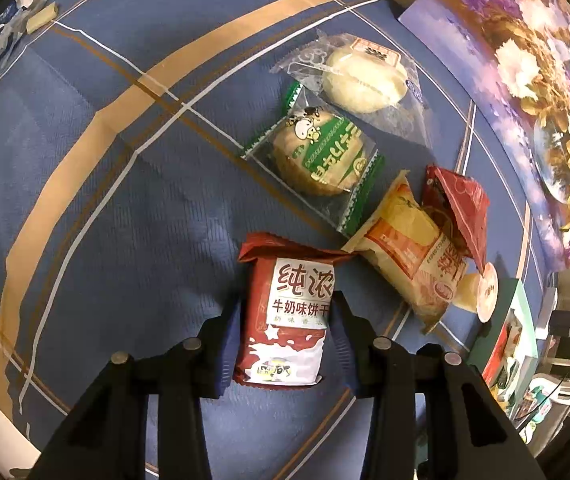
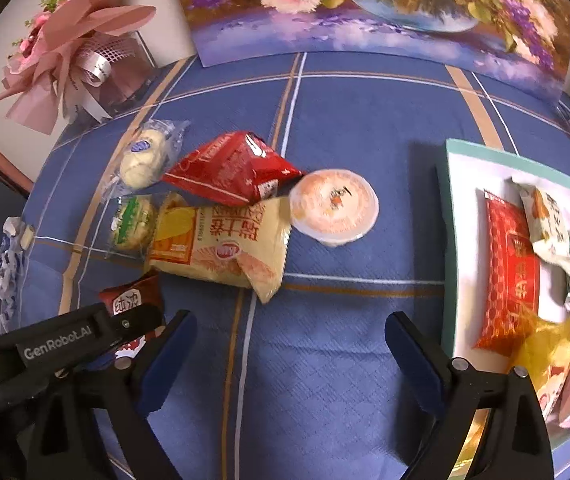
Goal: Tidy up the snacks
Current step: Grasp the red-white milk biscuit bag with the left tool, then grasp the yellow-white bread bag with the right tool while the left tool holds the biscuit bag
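Left gripper (image 1: 285, 336) clamped its blue pads on a dark-red milk biscuit packet (image 1: 285, 312) lying on the blue checked tablecloth (image 1: 125, 200). Right gripper (image 2: 291, 344) hung wide and empty near a white box with teal rim (image 2: 451, 240).

Blue tabletop cloth (image 2: 345, 128) with tan and white stripes. Dark red and white biscuit packet (image 1: 285, 320). Green-edged clear wrapper (image 1: 317, 156). Yellow and orange packet (image 2: 221, 248). Teal-rimmed white tray (image 2: 451, 240). Purple floral painting (image 2: 365, 8).
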The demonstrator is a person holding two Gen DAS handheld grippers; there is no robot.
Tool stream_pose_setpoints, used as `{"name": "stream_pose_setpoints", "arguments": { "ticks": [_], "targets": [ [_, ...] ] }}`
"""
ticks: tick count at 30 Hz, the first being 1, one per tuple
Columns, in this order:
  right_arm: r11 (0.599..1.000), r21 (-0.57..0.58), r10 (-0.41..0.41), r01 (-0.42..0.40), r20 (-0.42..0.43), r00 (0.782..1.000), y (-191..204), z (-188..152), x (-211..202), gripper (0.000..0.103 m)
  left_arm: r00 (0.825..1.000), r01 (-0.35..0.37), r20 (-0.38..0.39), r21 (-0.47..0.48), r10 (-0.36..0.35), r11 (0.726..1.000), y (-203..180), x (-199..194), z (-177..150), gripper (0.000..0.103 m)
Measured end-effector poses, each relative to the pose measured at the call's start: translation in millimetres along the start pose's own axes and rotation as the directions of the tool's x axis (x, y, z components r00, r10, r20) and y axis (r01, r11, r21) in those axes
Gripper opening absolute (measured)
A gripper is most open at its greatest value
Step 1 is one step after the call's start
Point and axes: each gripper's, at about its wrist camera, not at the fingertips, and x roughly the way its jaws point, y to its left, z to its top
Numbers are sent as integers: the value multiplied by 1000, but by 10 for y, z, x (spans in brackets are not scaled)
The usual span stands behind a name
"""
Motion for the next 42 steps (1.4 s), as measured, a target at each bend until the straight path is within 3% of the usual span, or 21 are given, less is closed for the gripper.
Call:
{"name": "stream_pose_setpoints", "arguments": {
  "ticks": [10,24,31,42],
  "targets": [
    [998,-57,14,-13,17,1000,156,296,64,79,999,44,5,-50,-43,998,190,-61,220,43],
    [948,-312,-75,64,-26,997,692,588,325,71,996,89,3,-92,-89,992,553,-155,435,41],
    [952,-304,-58,41,-49,997,698,639,437,71,995,95,-3,-94,-96,991,657,-190,495,41],
    [956,-293,-3,-32,-117,993,647,449,353,71,995,97,-5,-94,-98,991,669,-186,433,41]
  ]
}}
